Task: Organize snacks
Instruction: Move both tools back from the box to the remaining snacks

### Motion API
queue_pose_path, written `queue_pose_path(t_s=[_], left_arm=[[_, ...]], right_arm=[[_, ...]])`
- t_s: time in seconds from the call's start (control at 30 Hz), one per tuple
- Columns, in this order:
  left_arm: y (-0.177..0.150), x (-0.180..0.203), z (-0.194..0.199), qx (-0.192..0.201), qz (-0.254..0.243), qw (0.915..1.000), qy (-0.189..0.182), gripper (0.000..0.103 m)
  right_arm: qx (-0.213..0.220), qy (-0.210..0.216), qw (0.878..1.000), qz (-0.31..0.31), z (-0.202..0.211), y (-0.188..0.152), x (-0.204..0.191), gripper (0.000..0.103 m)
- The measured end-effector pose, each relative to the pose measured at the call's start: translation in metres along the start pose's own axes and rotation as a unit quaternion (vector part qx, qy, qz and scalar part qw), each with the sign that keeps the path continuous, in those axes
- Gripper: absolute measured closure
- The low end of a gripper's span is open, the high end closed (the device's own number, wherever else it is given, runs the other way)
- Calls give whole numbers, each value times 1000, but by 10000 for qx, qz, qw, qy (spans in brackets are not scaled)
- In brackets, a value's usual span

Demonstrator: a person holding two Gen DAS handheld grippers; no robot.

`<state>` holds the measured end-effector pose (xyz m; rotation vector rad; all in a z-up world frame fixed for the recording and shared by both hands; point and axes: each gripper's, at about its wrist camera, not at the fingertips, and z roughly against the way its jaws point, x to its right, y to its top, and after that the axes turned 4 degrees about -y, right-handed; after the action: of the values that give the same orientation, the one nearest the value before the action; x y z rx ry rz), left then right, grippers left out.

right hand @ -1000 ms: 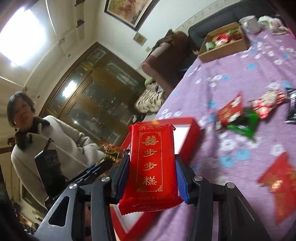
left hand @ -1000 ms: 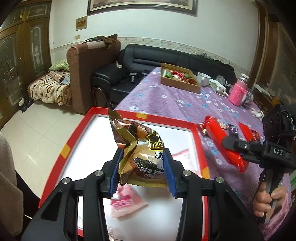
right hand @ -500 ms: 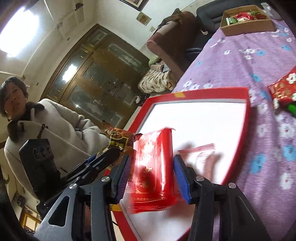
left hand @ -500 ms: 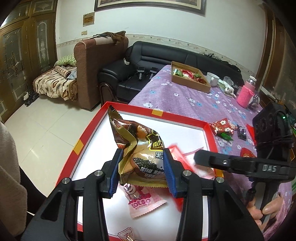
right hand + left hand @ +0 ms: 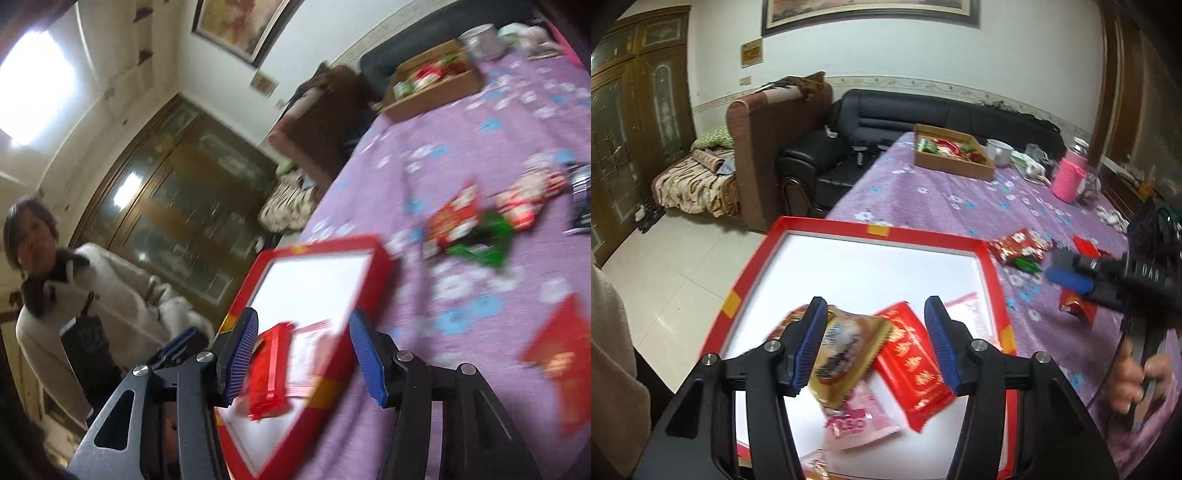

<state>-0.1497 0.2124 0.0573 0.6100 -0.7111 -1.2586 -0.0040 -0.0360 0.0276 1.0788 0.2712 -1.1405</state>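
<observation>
A red tray [image 5: 882, 230] with a white floor sits at the near edge of the purple-clothed table. Over it, my left gripper [image 5: 875, 343] has its jaws opening. A brown-and-gold snack packet [image 5: 846, 350] is blurred and tipping down between them, against the left pad only. A red packet with gold characters [image 5: 912, 362] lies in the tray beside a pink packet [image 5: 860, 421]. My right gripper [image 5: 1062, 267] hangs over the cloth right of the tray. In the right wrist view the right gripper [image 5: 304, 356] is opening with nothing held. The red packet [image 5: 267, 373] lies beyond it in the tray [image 5: 373, 284].
Loose red and green snacks [image 5: 1019, 247] lie on the cloth right of the tray, and red packets [image 5: 561, 354] lie nearer. A cardboard box of snacks [image 5: 953, 155], a white cup [image 5: 999, 151] and a pink-sleeved bottle [image 5: 1071, 177] stand at the far end. A person in a pale coat [image 5: 110, 295] stands by the tray.
The left jaws have widened and let the brown packet go; it tips toward the tray. The right gripper dropped the red packet into the tray and drew back right over the cloth.
</observation>
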Motion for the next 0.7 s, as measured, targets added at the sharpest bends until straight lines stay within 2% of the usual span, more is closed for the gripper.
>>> queue_pose_path(t_s=[0.17,0.27,0.33,0.37,0.5,0.63,0.7], left_arm=[[-3,14,-2,-101,-198,9997,-103,47],[-6,20,-2,-144,-293,9994,-134,45],[-6,24,-4,-190,-319,9992,-166,45],[-7,26,-4,-203,-323,9991,-185,45],[-5,44,-3,-262,-445,9980,-375,45],[-5,68,2,-236,-720,9958,-506,45],[-7,79,3,-257,-806,9949,-553,39]], right_arm=[[548,-966,9938,33,62,14,37,48],[916,-1748,9803,-16,108,24,69,44],[966,-2327,9677,-70,132,29,91,44],[965,-2476,9640,-103,140,32,100,44],[634,-2725,9599,-195,150,40,132,44],[170,-2672,9635,-19,127,46,139,44],[48,-2570,9664,54,114,40,138,44]])
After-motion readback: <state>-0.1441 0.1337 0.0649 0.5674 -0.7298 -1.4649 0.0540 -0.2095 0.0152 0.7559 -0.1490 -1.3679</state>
